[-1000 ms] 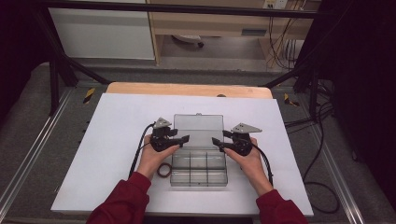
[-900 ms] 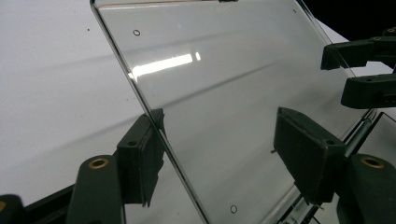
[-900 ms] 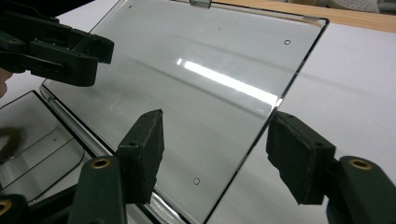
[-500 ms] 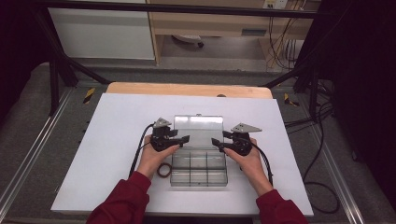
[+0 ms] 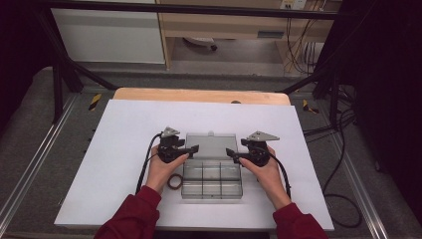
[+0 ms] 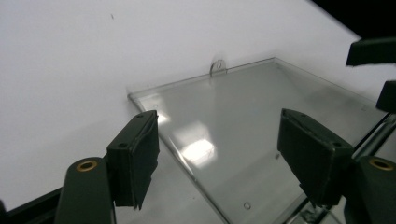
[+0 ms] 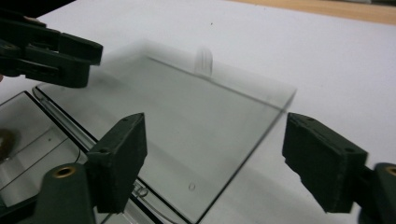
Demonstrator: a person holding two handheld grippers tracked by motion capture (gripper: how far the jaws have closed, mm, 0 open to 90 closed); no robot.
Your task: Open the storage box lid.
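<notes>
Organizer box: a clear plastic compartment box (image 5: 212,180) is seen on the white tabletop (image 5: 124,124), near its front edge at the middle.
Lid: the clear lid (image 5: 211,144) is laid open, flat behind the box.
Contents: none can be made out in the compartments.
Tape roll: a brown ring (image 5: 174,181) lies against the box's left side.
Left gripper (image 5: 195,149): released, jaws just opened wider, over the lid's left edge.
Right gripper (image 5: 230,152): released, jaws just opened wider, over the lid's right edge.

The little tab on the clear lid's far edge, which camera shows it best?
The left gripper view: the tab stands sharp at the far edge of the opened lid. In the right gripper view it is blurred. In the high view it is a tiny bump.
</notes>
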